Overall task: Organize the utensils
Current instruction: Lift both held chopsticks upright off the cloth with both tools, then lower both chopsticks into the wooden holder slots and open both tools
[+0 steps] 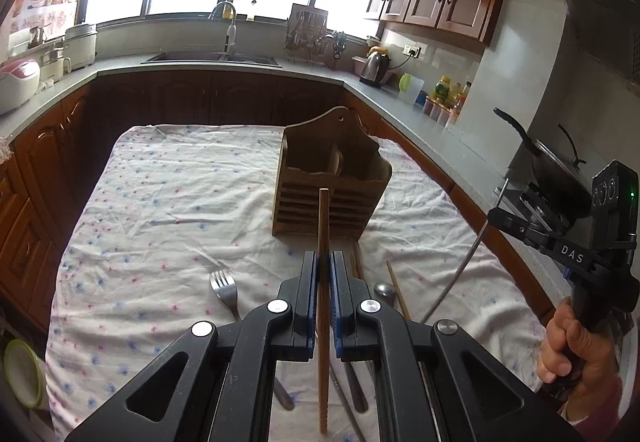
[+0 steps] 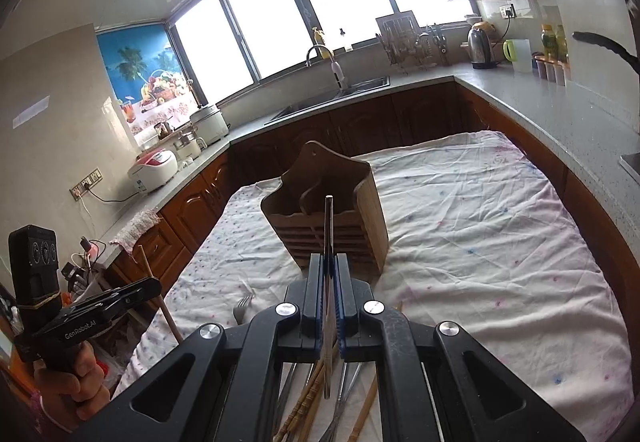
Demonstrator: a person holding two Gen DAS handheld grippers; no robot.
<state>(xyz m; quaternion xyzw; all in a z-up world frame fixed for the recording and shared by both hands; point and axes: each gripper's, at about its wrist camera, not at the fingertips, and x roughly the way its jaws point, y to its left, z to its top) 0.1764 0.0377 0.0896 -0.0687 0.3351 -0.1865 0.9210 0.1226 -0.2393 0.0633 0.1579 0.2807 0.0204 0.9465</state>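
Note:
A wooden utensil holder (image 1: 332, 178) (image 2: 332, 210) with two compartments stands on the cloth-covered table (image 1: 168, 194) (image 2: 480, 226). My left gripper (image 1: 324, 262) is shut on a wooden chopstick (image 1: 323, 226) that points up toward the holder. My right gripper (image 2: 329, 262) is shut on a thin metal utensil (image 2: 329, 222), held upright in front of the holder; it also shows in the left wrist view (image 1: 460, 270). A fork (image 1: 225, 286) (image 2: 242, 306), a spoon (image 1: 384, 290) and more chopsticks (image 2: 304, 406) lie on the cloth below the grippers.
The table sits in a U-shaped kitchen. A counter with a sink (image 1: 212, 57) runs along the back. A kettle (image 1: 376, 68), bottles and a wok (image 1: 556, 170) are at the right. Rice cookers (image 2: 154, 168) are at the left.

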